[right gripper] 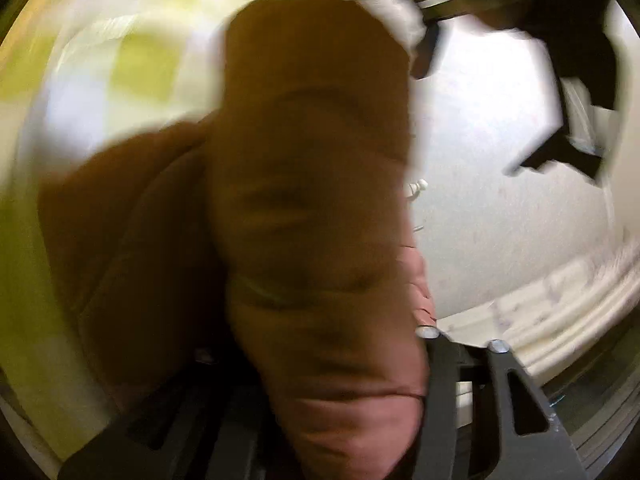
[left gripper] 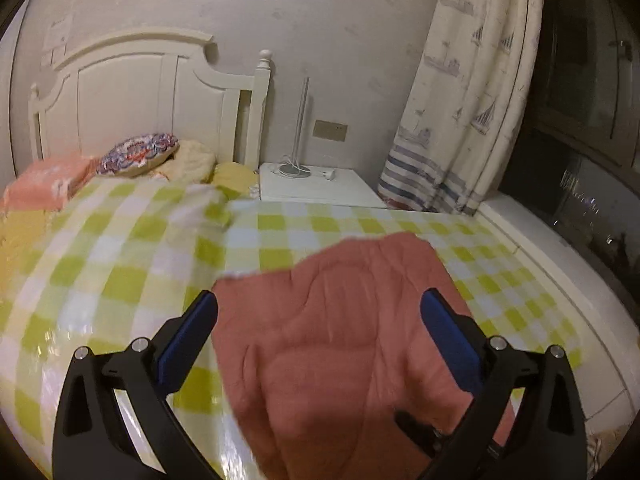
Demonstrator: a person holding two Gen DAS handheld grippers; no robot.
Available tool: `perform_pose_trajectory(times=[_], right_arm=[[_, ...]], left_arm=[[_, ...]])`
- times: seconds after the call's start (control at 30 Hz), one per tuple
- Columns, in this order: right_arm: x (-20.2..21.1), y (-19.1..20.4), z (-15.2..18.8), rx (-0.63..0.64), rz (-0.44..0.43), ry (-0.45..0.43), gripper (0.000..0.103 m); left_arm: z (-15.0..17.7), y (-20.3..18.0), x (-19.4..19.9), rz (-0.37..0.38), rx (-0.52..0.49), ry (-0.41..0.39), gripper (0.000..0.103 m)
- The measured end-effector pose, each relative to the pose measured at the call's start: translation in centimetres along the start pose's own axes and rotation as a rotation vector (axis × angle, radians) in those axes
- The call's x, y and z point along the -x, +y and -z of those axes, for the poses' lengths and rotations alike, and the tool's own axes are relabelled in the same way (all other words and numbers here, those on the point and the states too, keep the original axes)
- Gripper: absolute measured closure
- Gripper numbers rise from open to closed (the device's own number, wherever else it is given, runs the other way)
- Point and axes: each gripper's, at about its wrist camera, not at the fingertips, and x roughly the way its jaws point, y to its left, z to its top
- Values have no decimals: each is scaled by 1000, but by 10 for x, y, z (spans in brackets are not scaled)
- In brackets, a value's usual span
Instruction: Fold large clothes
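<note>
- Left gripper (left gripper: pixel 319 312) raised above the bed, jaws wide apart; blue pads (left gripper: pixel 182 344) bare, nothing pressed between them
- Pink garment (left gripper: pixel 340 340) lying on the checked green-and-white bedspread (left gripper: pixel 120 272), near the bed's window-side half; far edge flat and squared off, near part running down between and below the spread fingers, not gripped by them; soft creases across the cloth
- Right gripper (right gripper: pixel 320 360) almost buried in the same garment (right gripper: pixel 312 200); a thick fold draped over and between its fingers, filling the middle of the right wrist view; picture heavily blurred, fingertips hidden, so cannot tell whether the jaws are clamped on the cloth or merely standing around it
- Beyond the bedspread: cream headboard (left gripper: pixel 132 92), patterned round cushion (left gripper: pixel 138 154), pink pillow (left gripper: pixel 48 182) at the far left
- White bedside table (left gripper: pixel 320 188) beside the bed, a lamp (left gripper: pixel 298 128) on it; sailboat-print curtain (left gripper: pixel 468 92) to the right, dark window (left gripper: pixel 584 100) behind
</note>
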Motion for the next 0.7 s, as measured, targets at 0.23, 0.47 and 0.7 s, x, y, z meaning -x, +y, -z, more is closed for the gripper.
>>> perform_pose_trajectory(times=[0.23, 0.47, 0.7], right_arm=[[8, 7, 39, 143, 33, -79, 61], [-4, 10, 60, 227, 10, -97, 58], [56, -64, 73, -117, -366, -144, 49]], left_arm=[[-8, -14, -17, 44, 22, 52, 2], [59, 12, -122, -31, 14, 254, 2], [70, 21, -116, -58, 12, 212, 2]])
